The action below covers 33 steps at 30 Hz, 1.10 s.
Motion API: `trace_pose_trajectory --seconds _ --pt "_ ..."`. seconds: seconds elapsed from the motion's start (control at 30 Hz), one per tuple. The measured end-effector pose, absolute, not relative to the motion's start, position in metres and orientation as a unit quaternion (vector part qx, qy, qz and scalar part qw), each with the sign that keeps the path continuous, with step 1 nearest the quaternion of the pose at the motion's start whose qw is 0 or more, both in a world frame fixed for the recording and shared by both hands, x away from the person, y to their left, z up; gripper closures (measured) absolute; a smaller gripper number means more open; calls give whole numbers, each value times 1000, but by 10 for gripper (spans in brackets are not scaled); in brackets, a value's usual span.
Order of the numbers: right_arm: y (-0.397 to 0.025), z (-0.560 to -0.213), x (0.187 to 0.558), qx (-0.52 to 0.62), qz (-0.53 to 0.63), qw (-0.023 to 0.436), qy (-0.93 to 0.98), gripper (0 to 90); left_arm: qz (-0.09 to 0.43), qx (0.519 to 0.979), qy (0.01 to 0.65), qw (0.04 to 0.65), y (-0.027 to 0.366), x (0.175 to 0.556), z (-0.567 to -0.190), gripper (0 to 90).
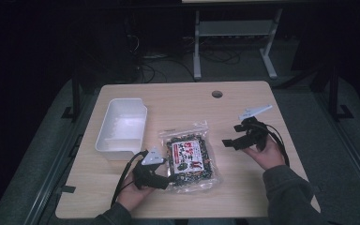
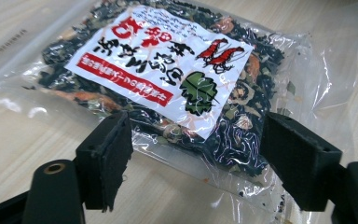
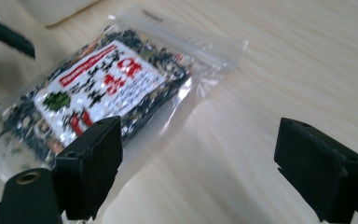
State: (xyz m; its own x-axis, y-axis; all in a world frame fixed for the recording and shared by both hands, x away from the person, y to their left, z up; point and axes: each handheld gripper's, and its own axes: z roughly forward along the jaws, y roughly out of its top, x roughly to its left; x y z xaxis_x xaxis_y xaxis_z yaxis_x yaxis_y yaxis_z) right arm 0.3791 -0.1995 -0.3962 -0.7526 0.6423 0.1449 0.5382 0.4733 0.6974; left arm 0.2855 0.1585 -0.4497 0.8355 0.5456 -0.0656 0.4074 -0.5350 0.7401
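Setting: a wooden table (image 1: 243,105) carries a white tub (image 1: 122,127) at the left and a clear bag of dried food (image 1: 189,158) near the middle.
Bag position: it lies flat, just right of the tub, label up, not lifted.
Left gripper (image 1: 155,176): jaws spread wide, set at the bag's near left corner; in the left gripper view the bag's edge lies between them, not yet pinched.
Right gripper (image 1: 240,138): jaws apart, holding nothing, hovering well right of the bag.
Step, as judged: approach before a grasp; the likely aim is moving the bag to the tub.
Next move calls for: closing on the bag's edge, since the slick film may slip.
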Motion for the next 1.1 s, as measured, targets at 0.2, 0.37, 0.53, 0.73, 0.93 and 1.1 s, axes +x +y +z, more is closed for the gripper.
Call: trace_pose_trajectory --seconds 0.2,0.37,0.53,0.73,0.93,1.1 --pt "-177 -389 409 338 358 63 868 153 80 875 275 390 158 289 -453 330" --pt "-157 -386 431 336 349 57 873 165 75 883 270 377 156 289 -455 366" --pt "-139 -389 451 334 332 47 881 196 77 884 270 375 156 289 -456 373" --pt "-126 -402 471 347 313 31 884 226 83 886 266 371 155 288 -456 384" --pt "-117 -419 490 363 296 17 883 301 85 887 264 369 155 288 -456 390" --pt "-117 -434 499 379 283 4 881 366 85 887 263 369 155 288 -456 393"
